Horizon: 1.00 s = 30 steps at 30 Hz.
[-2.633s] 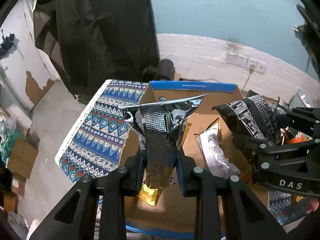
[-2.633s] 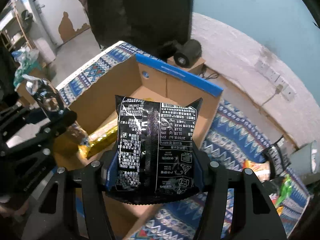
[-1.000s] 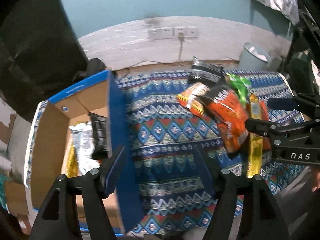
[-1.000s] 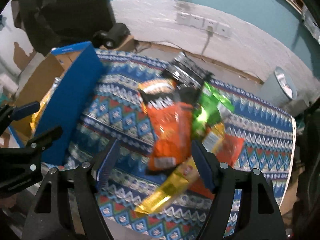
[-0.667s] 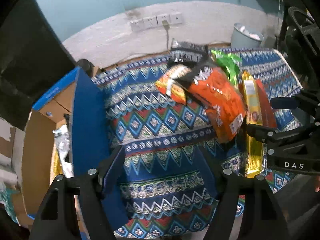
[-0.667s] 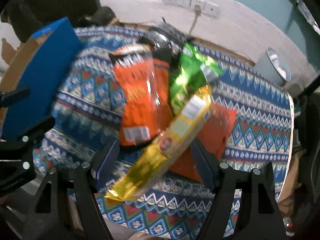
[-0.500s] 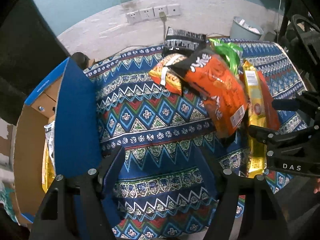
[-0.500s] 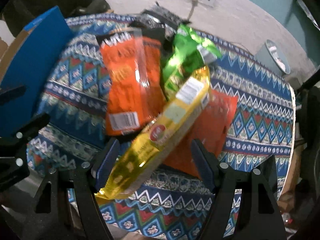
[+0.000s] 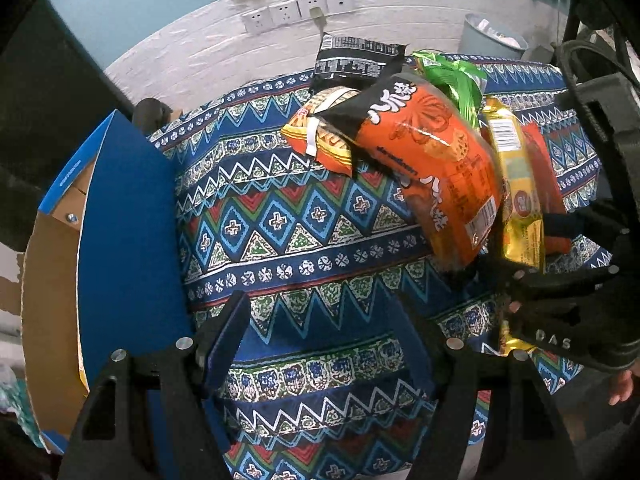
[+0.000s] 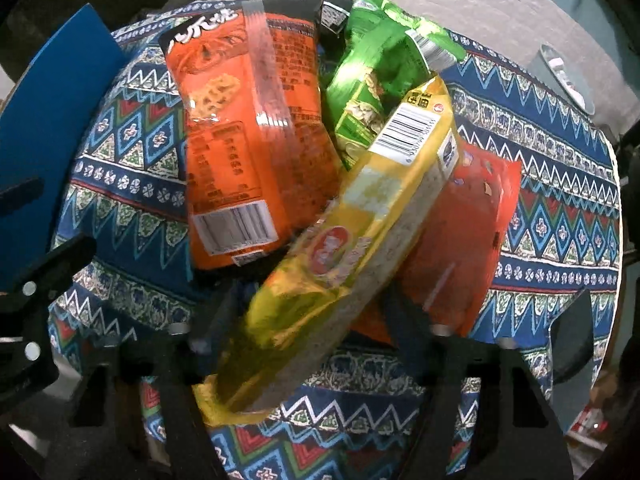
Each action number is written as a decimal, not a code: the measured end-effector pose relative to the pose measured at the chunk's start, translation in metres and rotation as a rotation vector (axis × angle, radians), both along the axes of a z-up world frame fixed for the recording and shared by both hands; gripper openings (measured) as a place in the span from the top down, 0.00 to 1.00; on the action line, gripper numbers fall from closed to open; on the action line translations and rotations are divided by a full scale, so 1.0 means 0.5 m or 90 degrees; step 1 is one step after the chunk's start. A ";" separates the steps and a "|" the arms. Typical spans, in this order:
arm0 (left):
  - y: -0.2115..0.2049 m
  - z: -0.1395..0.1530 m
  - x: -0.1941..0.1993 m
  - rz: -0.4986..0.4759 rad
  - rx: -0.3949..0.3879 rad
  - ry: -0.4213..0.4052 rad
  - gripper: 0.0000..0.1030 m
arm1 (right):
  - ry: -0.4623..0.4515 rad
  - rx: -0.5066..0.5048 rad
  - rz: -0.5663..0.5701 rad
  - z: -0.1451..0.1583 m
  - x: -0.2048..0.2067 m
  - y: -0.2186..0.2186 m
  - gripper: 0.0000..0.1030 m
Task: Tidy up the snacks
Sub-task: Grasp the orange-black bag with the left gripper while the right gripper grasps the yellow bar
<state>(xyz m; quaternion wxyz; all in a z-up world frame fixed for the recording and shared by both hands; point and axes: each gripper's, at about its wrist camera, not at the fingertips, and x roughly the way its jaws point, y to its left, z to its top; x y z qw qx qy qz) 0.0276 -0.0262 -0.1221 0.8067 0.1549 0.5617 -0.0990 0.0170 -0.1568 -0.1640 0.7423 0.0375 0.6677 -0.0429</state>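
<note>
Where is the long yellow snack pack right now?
Right wrist view, centre: the yellow pack lies diagonally between the closing right gripper jaws, atop the red packet, beside the orange bag.

Surface [image 9: 304, 240] cloth – blue with zigzags, diamonds and bands in red, green, white. Long packet [image 10: 344, 248] – shiny yellow-gold, red round logo, white barcode patch. Big bag [image 10: 248, 140] – orange with black top, white lettering, white barcode label. Crumpled bag [image 10: 372, 92] – bright green foil. Flat pouch [image 10: 460, 240] – red-orange. Back bag [image 9: 352, 60] – black with white print. Small packet [image 9: 320, 136] – orange-yellow, white strip. Box [image 9: 124, 248] – blue outside, brown cardboard inside. Both tongs black, blue pads on the left tongs [image 9: 320, 340]. Wall teal above white brick.
</note>
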 end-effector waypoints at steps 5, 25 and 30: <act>-0.010 0.001 0.012 0.016 -0.029 0.021 0.29 | -0.010 0.017 -0.009 0.014 -0.014 -0.031 0.59; -0.104 0.000 0.122 0.163 -0.199 0.061 0.20 | -0.053 0.030 -0.031 0.040 -0.064 -0.169 0.73; -0.115 -0.020 0.148 0.181 -0.190 0.067 0.16 | -0.062 0.061 -0.033 0.036 -0.066 -0.179 0.73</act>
